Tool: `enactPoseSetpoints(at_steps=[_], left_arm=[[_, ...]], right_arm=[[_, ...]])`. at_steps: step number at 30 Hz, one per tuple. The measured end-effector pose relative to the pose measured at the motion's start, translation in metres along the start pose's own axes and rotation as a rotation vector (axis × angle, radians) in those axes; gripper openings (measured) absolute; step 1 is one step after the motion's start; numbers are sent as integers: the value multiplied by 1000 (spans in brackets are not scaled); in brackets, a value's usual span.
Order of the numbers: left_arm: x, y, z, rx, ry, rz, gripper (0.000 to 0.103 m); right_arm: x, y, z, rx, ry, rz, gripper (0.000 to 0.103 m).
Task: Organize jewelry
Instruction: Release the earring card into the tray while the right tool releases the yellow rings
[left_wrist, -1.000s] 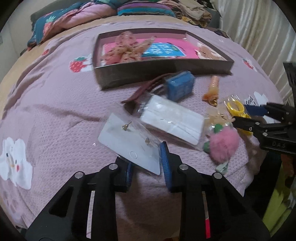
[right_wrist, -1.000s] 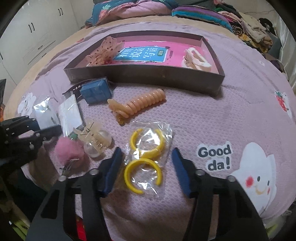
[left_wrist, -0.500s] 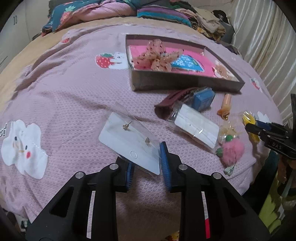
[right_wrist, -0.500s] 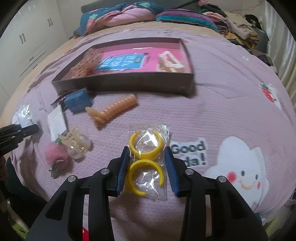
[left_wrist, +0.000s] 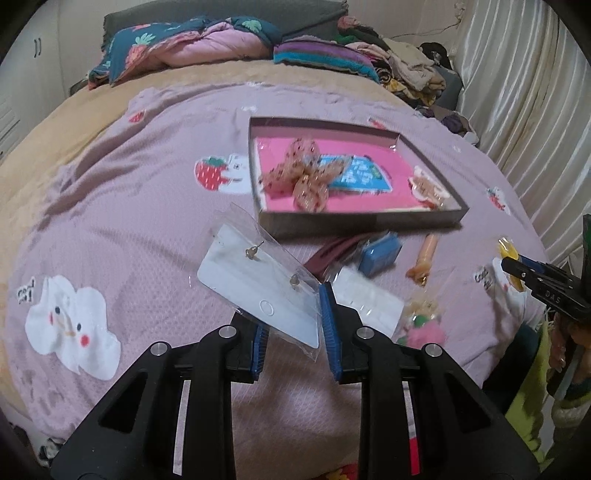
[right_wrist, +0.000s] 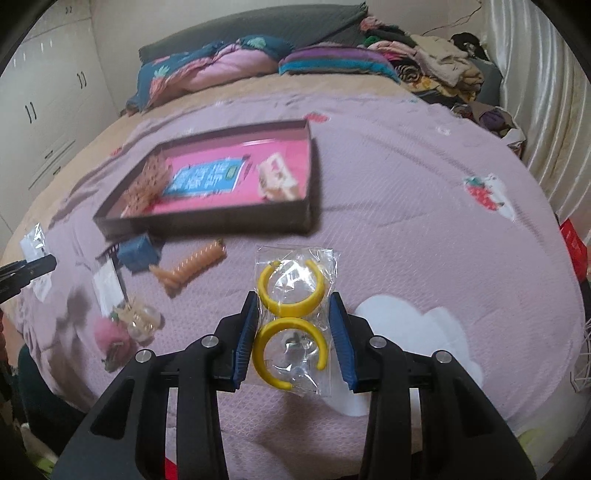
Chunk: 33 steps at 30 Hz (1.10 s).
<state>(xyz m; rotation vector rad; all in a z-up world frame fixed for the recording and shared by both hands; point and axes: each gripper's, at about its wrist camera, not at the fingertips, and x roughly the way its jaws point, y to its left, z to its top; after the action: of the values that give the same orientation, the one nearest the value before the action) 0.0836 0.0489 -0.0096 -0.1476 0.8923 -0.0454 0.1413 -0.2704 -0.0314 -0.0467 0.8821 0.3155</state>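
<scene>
Pink quilted bedspread (left_wrist: 140, 206) with cloud and strawberry prints lies under both grippers. Left gripper (left_wrist: 293, 334) pinches a clear sleeve holding a white card with two stud earrings (left_wrist: 258, 284), lifted just short of the dark shallow tray with pink lining (left_wrist: 369, 223). Right gripper (right_wrist: 291, 341), whose jaws have just been closing, clamps a clear bag with two yellow open hoops (right_wrist: 293, 314), nearer than the tray. An orange spiral hair tie (right_wrist: 192, 267) lies between bag and tray.

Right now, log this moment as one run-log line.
left gripper: shut on earring card, lifted | right gripper: shut on yellow hoops bag, lifted | tray: holds bow, clip
</scene>
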Motion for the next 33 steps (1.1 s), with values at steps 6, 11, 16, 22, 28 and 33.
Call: enactPoseSetpoints(at_steps=[6, 11, 16, 22, 28, 33], left_arm=[[2, -8, 23, 2, -17, -12, 18], [8, -19, 45, 17, -36, -19, 18], [15, -27, 62, 29, -45, -34, 18], [26, -36, 81, 34, -47, -55, 18], [37, -45, 95, 40, -44, -75, 18], [46, -52, 105, 45, -38, -89, 18]], right_arm=[[-13, -11, 13, 19, -40, -10, 37], [-17, -18, 26, 36, -62, -16, 37], [-20, -23, 42, 44, -84, -15, 37], [-19, -19, 62, 30, -102, -8, 37], [-17, -13, 80, 13, -116, 6, 37], [-15, -6, 95, -6, -131, 14, 37]])
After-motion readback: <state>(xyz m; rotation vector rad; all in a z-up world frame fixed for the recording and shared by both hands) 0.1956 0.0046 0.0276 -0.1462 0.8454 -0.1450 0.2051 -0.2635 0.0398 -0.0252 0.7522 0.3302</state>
